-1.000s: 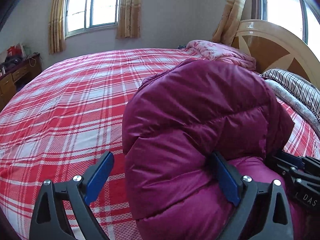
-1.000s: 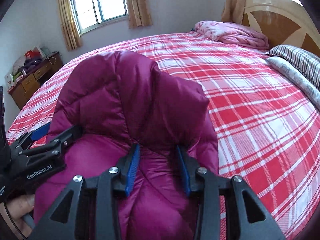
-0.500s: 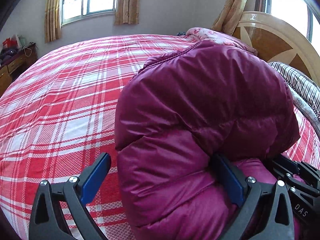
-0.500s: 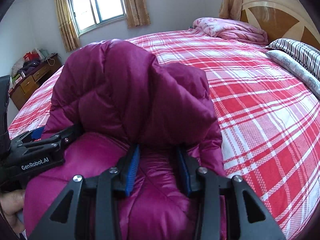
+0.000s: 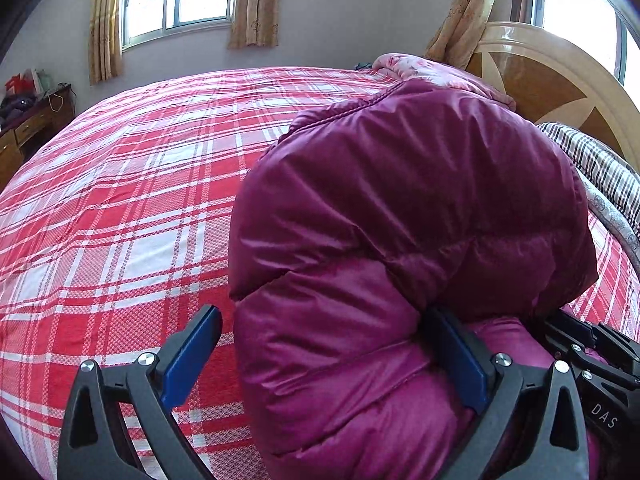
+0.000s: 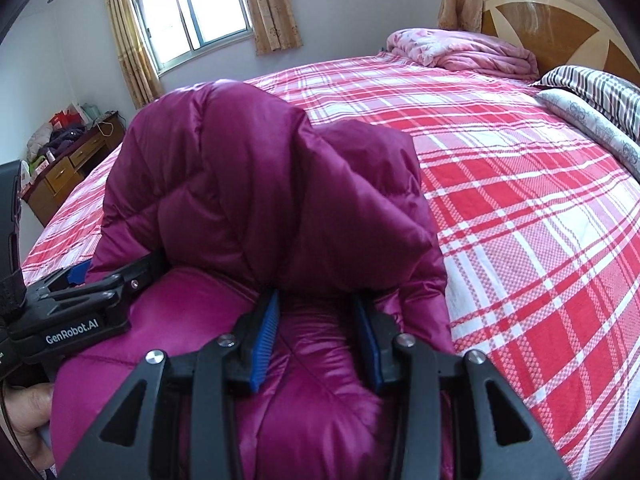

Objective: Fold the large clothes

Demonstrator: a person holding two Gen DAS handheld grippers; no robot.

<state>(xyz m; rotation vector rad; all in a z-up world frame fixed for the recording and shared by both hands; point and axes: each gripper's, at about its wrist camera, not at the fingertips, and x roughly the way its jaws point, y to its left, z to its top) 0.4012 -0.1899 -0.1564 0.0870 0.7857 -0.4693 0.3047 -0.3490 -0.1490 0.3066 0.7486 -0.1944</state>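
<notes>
A puffy magenta down jacket [image 5: 400, 208] lies bunched on the red plaid bed [image 5: 120, 208], its upper part doubled over toward the far side. My right gripper [image 6: 316, 338] is shut on a thick fold of the jacket [image 6: 260, 184] at its near edge. The fabric is pinched between both blue pads. My left gripper [image 5: 326, 356] stands wide open. Its right pad [image 5: 460, 360] is tucked under the overhanging fold, and its left pad [image 5: 192, 356] hangs clear over the bedspread. Each gripper shows at the edge of the other's view: the left gripper [image 6: 116, 280], the right gripper [image 5: 592, 344].
A folded pink quilt [image 6: 460, 50] and striped pillows [image 6: 592, 92] lie by the wooden headboard [image 5: 540, 80]. A wooden desk [image 6: 68, 176] with clutter stands beyond the bed's left edge. A hand [image 6: 24, 420] holds the left gripper's handle. The plaid bedspread stretches wide around the jacket.
The doubled-over part of the jacket has risen and bulges larger in both views. Both grippers keep their jaws as they were.
</notes>
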